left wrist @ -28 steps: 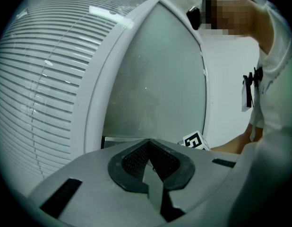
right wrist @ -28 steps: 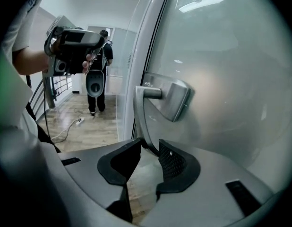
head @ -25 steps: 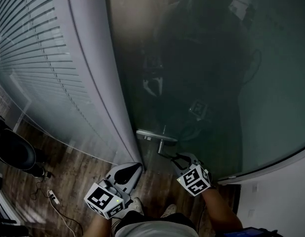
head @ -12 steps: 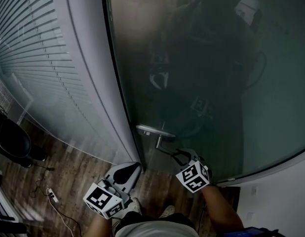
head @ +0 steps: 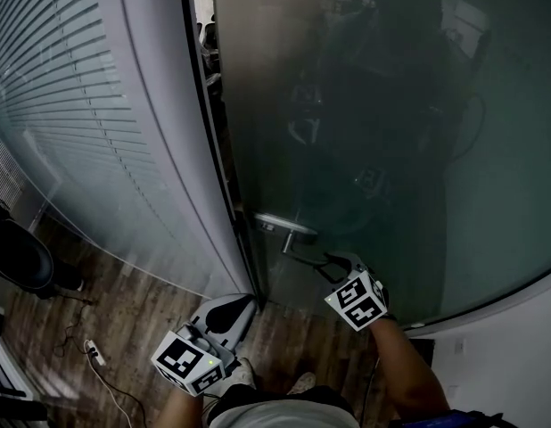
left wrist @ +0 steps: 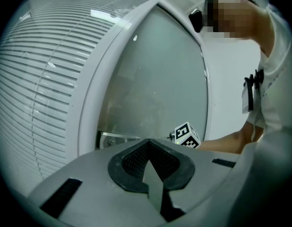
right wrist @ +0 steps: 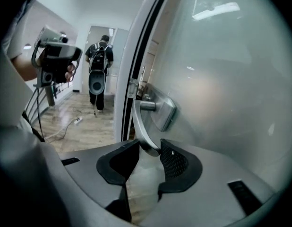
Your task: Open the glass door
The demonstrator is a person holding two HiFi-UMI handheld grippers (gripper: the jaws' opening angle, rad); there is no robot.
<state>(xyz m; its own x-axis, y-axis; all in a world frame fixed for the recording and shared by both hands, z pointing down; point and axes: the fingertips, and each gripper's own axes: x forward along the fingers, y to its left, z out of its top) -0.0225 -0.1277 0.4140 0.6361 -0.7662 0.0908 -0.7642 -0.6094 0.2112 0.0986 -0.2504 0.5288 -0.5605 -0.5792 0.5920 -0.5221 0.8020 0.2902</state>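
Observation:
The frosted glass door (head: 374, 123) stands slightly ajar, with a narrow gap (head: 209, 56) beside the white frame post (head: 160, 105). Its metal lever handle (head: 287, 230) sits low on the door's left edge. My right gripper (head: 313, 261) reaches around the lever's free end. In the right gripper view the lever (right wrist: 139, 122) ends between the pads of my right gripper (right wrist: 148, 162), near the right pad, with a gap on the left. Those jaws have just been opening. My left gripper (head: 240, 308) hangs low by the frame. Seen in the left gripper view, my left gripper (left wrist: 150, 162) is shut and empty.
A wall of slatted blinds (head: 53, 105) runs along the left. A dark office chair (head: 21, 270) and a power strip (head: 95, 357) with its cable sit on the wooden floor. Through the gap a person with a backpack (right wrist: 99, 67) stands beyond the door.
The door has swung further from the frame and the gap has widened. My right gripper has moved right and a little up with the handle. The left gripper has stayed put.

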